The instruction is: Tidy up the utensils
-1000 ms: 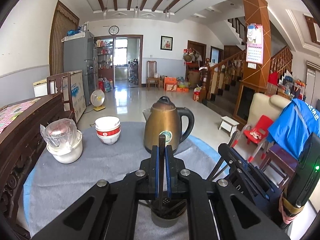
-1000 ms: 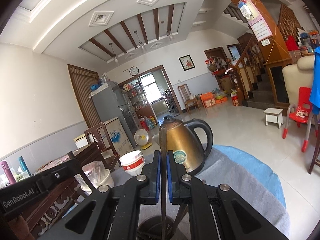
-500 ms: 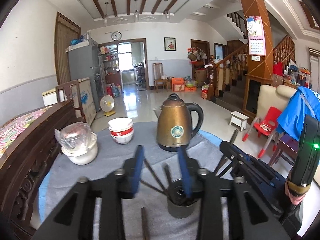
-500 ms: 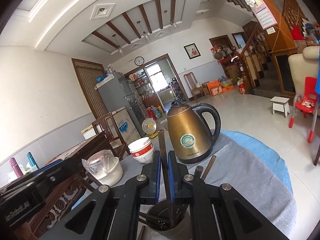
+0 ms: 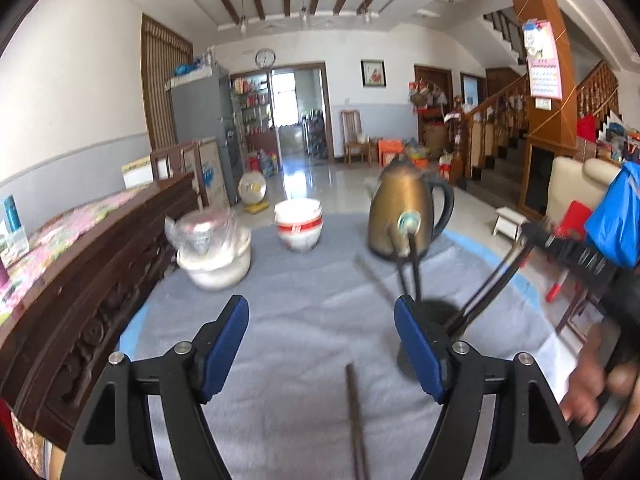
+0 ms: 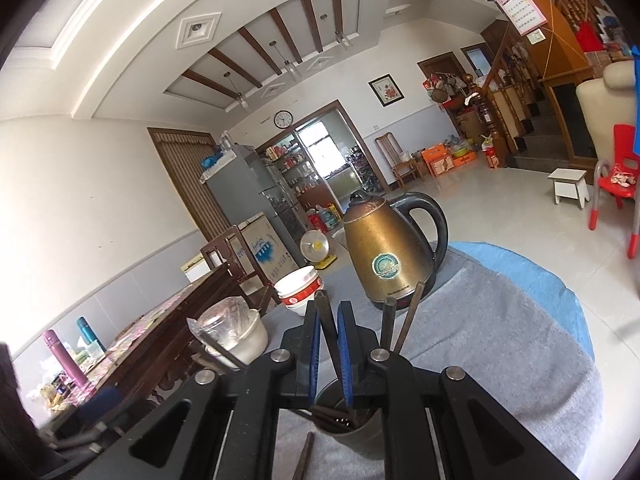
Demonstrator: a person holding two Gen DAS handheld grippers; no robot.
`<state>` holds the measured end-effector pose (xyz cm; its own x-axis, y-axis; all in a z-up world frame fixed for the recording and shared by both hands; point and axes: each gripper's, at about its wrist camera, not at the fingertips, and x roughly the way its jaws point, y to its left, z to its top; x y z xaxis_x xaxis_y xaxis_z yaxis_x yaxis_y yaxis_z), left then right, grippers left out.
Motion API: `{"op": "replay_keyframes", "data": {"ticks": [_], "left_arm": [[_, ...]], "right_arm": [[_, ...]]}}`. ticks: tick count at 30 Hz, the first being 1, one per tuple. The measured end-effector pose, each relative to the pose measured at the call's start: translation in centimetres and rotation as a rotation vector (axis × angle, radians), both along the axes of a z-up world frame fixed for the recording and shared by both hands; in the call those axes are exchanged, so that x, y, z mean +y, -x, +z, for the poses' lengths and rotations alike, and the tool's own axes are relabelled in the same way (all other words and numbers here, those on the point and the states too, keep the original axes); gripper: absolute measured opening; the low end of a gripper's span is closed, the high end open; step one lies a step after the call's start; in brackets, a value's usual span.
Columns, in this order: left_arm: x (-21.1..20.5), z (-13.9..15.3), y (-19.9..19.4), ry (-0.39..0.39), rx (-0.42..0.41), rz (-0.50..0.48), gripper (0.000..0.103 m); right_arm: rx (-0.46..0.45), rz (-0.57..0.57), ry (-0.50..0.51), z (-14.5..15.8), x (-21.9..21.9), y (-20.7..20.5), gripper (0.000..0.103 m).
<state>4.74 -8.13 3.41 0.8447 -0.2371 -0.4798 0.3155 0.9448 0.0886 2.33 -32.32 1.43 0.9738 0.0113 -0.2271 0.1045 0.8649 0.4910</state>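
On the far left stands a dark wooden cabinet (image 5: 80, 280), right beside the round table with the grey cloth (image 5: 300, 320). On the cloth at about ten o'clock sits a white pot (image 5: 218, 264) with a plastic bag on top. Next to it, near twelve o'clock, is a stack of white bowls (image 5: 299, 224) with a red band.

The left gripper (image 5: 320, 344) is low over the cloth. Its jaws are opening – they stand far apart and nothing is between them. One dark chopstick (image 5: 356, 424) lies flat on the cloth at six o'clock, just below the gap.

At about one o'clock stands the gold kettle (image 5: 404, 216) with a black handle. In front of it, near three o'clock of the left gripper, is the dark utensil cup (image 6: 348, 420) with more chopsticks (image 6: 400, 324) poking up and leaning out. It sits partly behind the gripper's right finger.

The right gripper (image 6: 329, 336) is just above that cup. Its blue pads (image 6: 345, 356) are pinched on a held chopstick (image 6: 325, 316) – a dark stick that points down into the cup. Whether its tip touches the bottom cannot be seen.

On the far right of the left view, a person's hand (image 5: 588, 384) holds the right gripper's handle.
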Motion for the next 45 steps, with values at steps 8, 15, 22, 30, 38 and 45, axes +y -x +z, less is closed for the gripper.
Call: {"op": "replay_keyframes", "data": {"ticks": [8,15,22,30,38,45], "left_arm": [[3.4,-6.0,-0.1,-0.077,0.151,0.063,0.077],[5.5,-9.8,0.4,-0.099,0.268,0.102,0.077],[5.7,-9.6,1.3,-0.094,0.245,0.089,0.077],[6.2,-9.5,1.2,-0.084,0.223,0.08,0.077],[8.3,-10.0,0.9,-0.071,0.215,0.116,0.077],[10.8,-10.9,0.5,-0.044,0.239,0.159,0.077]], "right_arm": [[-0.016,0.058,0.019,-0.3,0.9,2.4,0.012],[0.052,0.161,0.028,-2.6,3.2,3.6,0.032],[0.168,0.218,0.056,-6.0,5.6,4.0,0.038],[0.268,0.265,0.095,-7.6,8.2,3.3,0.038],[0.307,0.315,0.135,-7.7,10.9,2.2,0.038],[0.342,0.362,0.169,-8.2,13.5,1.4,0.038]]}}
